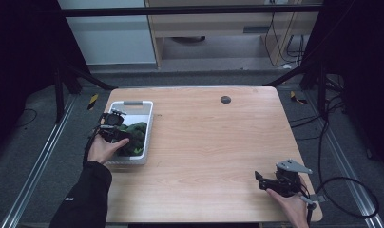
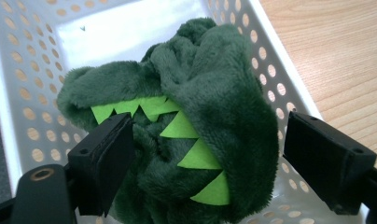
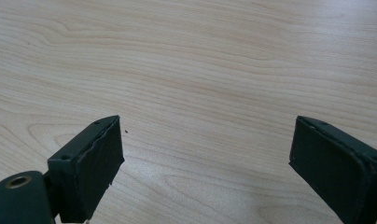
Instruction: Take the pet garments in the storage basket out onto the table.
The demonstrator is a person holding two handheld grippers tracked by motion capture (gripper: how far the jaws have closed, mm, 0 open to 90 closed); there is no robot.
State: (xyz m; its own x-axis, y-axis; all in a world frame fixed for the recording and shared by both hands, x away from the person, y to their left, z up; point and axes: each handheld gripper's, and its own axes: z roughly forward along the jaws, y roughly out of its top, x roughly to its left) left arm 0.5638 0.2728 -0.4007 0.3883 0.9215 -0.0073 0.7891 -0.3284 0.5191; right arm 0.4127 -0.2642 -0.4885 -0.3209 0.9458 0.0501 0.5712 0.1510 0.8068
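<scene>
Wood-grain table (image 1: 214,142) on grey floor (image 1: 33,156), possibly carpet, bears white basket (image 1: 148,124).

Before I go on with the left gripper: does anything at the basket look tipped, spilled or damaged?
Nothing stands out. The white basket sits flat on the table, and the green plush toy lies crumpled inside it, nothing spilled. The left gripper is open around the toy; the right gripper is open over bare wood.

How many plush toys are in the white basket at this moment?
1. A dark green plush toy with lime felt teeth lies in the white basket, between the open jaws of the left hand-held gripper. Anything beneath it is hidden.
</scene>
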